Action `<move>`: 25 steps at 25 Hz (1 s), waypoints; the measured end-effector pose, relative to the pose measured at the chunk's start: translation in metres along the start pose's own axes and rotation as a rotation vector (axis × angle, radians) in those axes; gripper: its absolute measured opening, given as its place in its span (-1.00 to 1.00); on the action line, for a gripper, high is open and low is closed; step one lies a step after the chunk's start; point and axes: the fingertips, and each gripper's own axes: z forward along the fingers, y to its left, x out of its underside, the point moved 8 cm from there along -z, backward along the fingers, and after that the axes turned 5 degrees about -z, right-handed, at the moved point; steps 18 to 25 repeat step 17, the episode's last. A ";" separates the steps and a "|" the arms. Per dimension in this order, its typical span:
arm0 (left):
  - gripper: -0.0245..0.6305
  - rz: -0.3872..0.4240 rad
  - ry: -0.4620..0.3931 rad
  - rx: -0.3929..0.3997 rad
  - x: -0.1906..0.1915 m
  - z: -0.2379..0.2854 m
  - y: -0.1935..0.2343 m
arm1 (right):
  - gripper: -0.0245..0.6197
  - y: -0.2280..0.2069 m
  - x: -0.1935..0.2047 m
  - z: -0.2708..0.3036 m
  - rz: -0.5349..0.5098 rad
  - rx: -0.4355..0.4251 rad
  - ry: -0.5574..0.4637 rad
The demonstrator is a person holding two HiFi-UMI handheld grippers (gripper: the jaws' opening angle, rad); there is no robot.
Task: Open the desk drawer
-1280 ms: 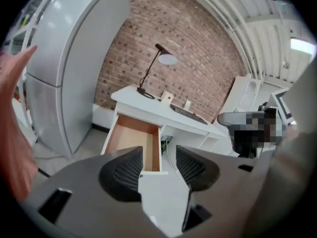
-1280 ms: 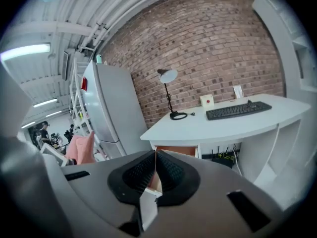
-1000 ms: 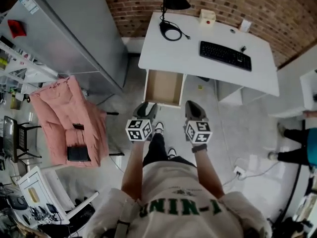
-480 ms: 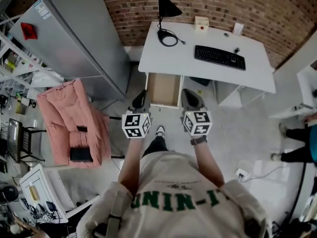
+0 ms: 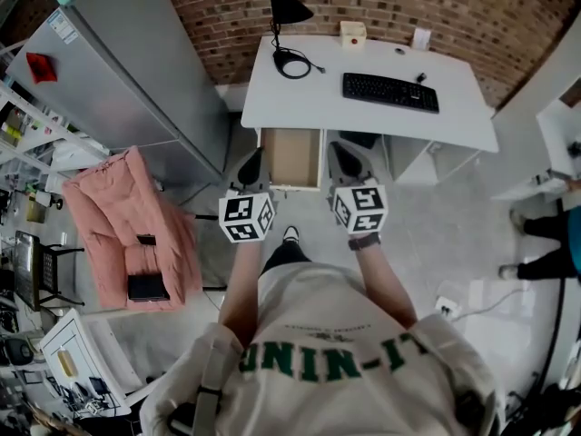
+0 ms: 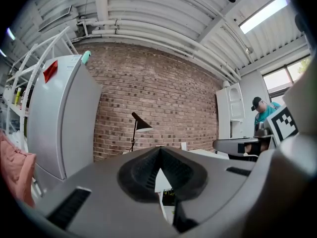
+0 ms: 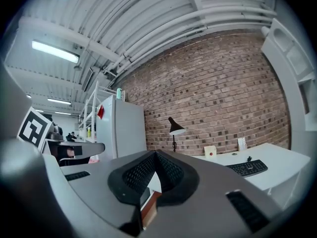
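The white desk [image 5: 381, 121] stands against the brick wall. Its wood-lined drawer [image 5: 292, 157] is pulled out at the desk's left end and looks empty. I hold both grippers up level in front of it, apart from the drawer. My left gripper [image 5: 252, 163] is shut with nothing between its jaws, and in the left gripper view [image 6: 160, 148] its pads meet. My right gripper [image 5: 341, 160] also has its pads together on nothing in the right gripper view [image 7: 155, 152]. A brown edge of the drawer [image 7: 151, 205] shows below the right gripper's jaws.
On the desk are a black keyboard [image 5: 390, 91], a black lamp [image 5: 281, 7] with a coiled cable, and a small box [image 5: 352, 33]. A tall grey cabinet [image 5: 136, 71] and a pink armchair [image 5: 127, 225] stand left. A person [image 5: 554, 252] stands at the far right.
Both grippers have risen and now sit higher in the head view, in front of the open drawer. The left gripper's jaws have closed. The drawer has stayed pulled out.
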 end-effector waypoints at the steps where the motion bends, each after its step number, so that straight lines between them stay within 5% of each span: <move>1: -0.92 0.003 -0.004 0.007 -0.001 0.004 -0.002 | -0.91 -0.002 -0.001 0.001 -0.002 0.003 -0.001; 17: -0.92 0.003 0.007 0.102 -0.008 0.089 0.018 | -0.91 -0.038 0.002 0.066 -0.001 0.042 0.016; 25: -0.92 0.003 0.007 0.102 -0.008 0.089 0.018 | -0.91 -0.038 0.002 0.066 -0.001 0.042 0.016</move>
